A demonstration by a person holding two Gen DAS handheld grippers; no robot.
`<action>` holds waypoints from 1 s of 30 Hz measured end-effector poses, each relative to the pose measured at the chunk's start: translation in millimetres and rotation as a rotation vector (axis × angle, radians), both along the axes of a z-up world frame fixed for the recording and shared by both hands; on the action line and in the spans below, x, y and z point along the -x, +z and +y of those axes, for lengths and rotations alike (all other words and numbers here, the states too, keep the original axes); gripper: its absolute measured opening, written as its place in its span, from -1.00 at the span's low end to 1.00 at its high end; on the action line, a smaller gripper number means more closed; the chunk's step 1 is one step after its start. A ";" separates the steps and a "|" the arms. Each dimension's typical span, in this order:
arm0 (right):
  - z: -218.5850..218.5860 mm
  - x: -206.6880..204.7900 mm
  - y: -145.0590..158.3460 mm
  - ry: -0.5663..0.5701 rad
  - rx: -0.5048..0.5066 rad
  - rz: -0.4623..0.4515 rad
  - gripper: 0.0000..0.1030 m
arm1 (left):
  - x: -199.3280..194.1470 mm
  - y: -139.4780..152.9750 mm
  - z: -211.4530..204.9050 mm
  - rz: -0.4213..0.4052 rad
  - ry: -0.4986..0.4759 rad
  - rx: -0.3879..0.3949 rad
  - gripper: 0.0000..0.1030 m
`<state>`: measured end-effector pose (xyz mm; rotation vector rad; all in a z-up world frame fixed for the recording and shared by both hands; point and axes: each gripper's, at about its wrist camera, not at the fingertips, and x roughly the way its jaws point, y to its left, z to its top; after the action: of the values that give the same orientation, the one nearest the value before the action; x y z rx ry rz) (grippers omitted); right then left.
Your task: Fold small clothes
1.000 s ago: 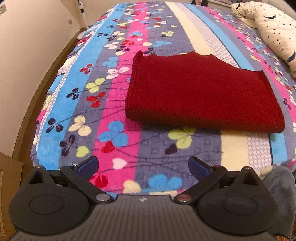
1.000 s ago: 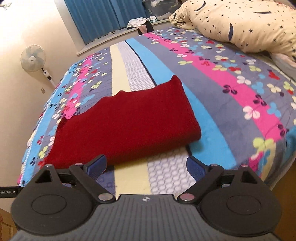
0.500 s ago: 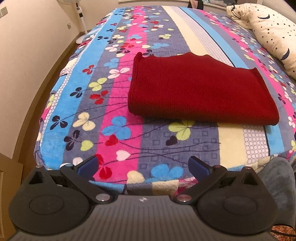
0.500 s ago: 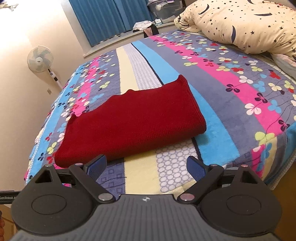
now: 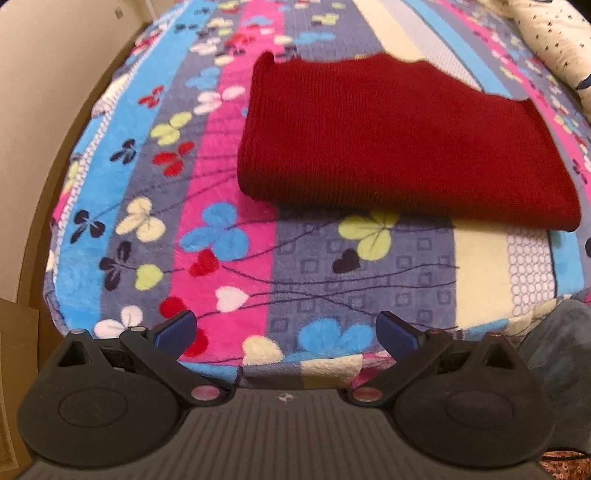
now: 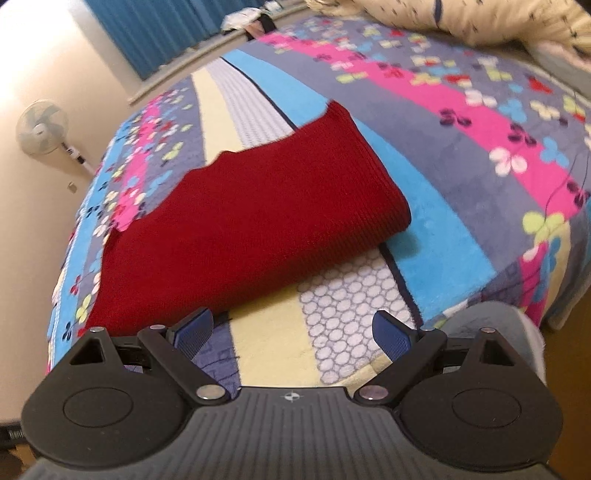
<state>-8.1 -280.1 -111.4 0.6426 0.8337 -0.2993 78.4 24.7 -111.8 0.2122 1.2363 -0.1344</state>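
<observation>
A dark red knitted garment lies folded into a flat rectangle on the striped, flower-patterned blanket of a bed. In the right wrist view the same red garment fills the middle, its folded edge toward me. My left gripper is open above the bed's near edge, short of the garment, with nothing between its blue pads. My right gripper is open too, its left pad close to the garment's near edge, nothing held.
A cream star-print pillow lies at the bed's far right, also the pillow in the right view. A standing fan and blue curtains are at the far wall. A wall runs along the bed's left side.
Both grippers drew back from the garment, then moved in toward it again and lower. The garment has not moved. Both stayed open.
</observation>
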 end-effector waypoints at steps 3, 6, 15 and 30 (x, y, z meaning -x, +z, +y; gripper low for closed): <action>-12.3 -16.1 -15.7 -0.042 -0.049 0.015 0.82 | -14.0 -11.6 -1.4 0.034 0.004 -0.017 1.00; -27.6 -32.0 -33.2 -0.101 -0.102 0.008 0.82 | -28.2 -19.2 -2.5 0.059 0.006 -0.023 1.00; -77.9 -61.6 -91.2 -0.356 -0.219 -0.038 0.77 | -68.9 -31.4 6.2 0.074 0.045 -0.066 1.00; -124.7 -58.8 -125.4 -0.500 -0.443 -0.227 -0.61 | -132.4 -61.4 66.1 0.099 0.203 -0.105 1.00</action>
<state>50.7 -404.8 -236.8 1.2804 0.5101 -0.4872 210.9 90.8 -173.2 0.1710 1.3575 0.0969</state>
